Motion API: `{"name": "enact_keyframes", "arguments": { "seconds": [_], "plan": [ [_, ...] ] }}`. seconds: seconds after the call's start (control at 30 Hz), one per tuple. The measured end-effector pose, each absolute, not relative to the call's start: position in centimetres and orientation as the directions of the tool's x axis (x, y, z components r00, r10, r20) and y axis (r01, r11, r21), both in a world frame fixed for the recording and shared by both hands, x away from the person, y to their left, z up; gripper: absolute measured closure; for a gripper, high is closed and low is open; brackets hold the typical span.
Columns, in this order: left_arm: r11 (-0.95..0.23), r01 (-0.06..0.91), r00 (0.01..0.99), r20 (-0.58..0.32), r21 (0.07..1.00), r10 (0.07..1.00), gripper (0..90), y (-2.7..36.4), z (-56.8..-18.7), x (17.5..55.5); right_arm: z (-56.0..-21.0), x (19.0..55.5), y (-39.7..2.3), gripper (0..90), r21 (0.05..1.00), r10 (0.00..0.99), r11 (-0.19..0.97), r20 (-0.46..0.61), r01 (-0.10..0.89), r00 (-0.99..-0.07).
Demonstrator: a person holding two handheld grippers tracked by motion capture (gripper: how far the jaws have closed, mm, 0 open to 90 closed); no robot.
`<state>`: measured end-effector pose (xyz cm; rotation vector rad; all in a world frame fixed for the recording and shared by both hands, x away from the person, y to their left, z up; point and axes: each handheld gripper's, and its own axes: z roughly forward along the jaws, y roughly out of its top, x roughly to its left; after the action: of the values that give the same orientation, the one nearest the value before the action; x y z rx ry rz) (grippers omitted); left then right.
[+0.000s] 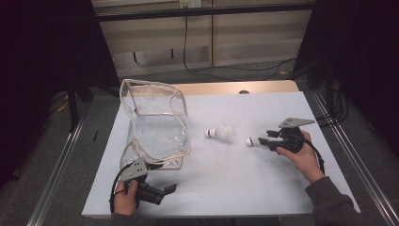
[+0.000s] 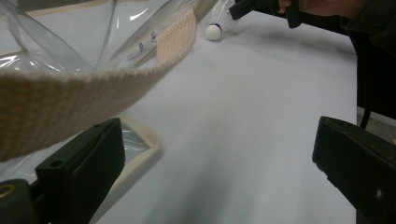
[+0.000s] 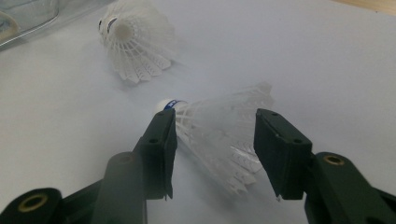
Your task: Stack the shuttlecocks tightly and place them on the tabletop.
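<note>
Right gripper (image 3: 212,140): my jaws parted around the shuttlecock (image 3: 224,126), seemingly not pressing.
Left gripper (image 2: 215,168): released, beside the clear bag (image 2: 93,37).

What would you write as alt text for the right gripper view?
The right tongs straddle a white shuttlecock lying on the white table, jaws apart, one at each side of its feathered skirt. A second shuttlecock lies farther off, near the clear bag.

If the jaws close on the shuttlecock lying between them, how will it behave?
The nearer shuttlecock has a thin, open white skirt, so it probably bends or crushes under a firm squeeze. It looks very light for its size. Lying on its side on the table, it may roll in a curve around its cork tip if nudged.
</note>
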<state>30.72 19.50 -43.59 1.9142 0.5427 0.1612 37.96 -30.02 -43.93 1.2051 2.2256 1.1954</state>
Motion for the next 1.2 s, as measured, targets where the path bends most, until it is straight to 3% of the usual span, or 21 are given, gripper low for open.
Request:
{"name": "enact_keyframes", "arguments": {
  "seconds": [0.07,0.33,0.47,0.9,1.2],
  "plan": [
    [-0.31,0.294,0.887,-0.137,0.904,0.442,2.2,19.5,-43.6,30.7,-44.0,37.9,-30.1,50.3,0.803,0.805,0.29,0.09,0.521,-0.587],
    [-0.309,0.292,0.888,-0.137,0.905,0.439,2.2,19.5,-43.6,30.7,-44.5,37.6,-29.9,69.9,0.784,0.775,0.329,0.094,0.527,-0.625],
    [-0.31,0.294,0.886,-0.135,0.904,0.444,2.2,19.5,-43.6,30.7,-44.7,37.5,-29.8,75.4,0.775,0.766,0.344,0.095,0.531,-0.636],
    [-0.311,0.292,0.888,-0.136,0.904,0.44,2.2,19.5,-43.5,30.7,-44.9,37.5,-29.4,87.5,0.77,0.739,0.359,0.11,0.527,-0.664],
    [-0.309,0.291,0.888,-0.135,0.905,0.44,2.2,19.5,-43.5,30.7,-44.6,37.6,-29.1,89.7,0.787,0.732,0.346,0.114,0.511,-0.672]
  ]
}}
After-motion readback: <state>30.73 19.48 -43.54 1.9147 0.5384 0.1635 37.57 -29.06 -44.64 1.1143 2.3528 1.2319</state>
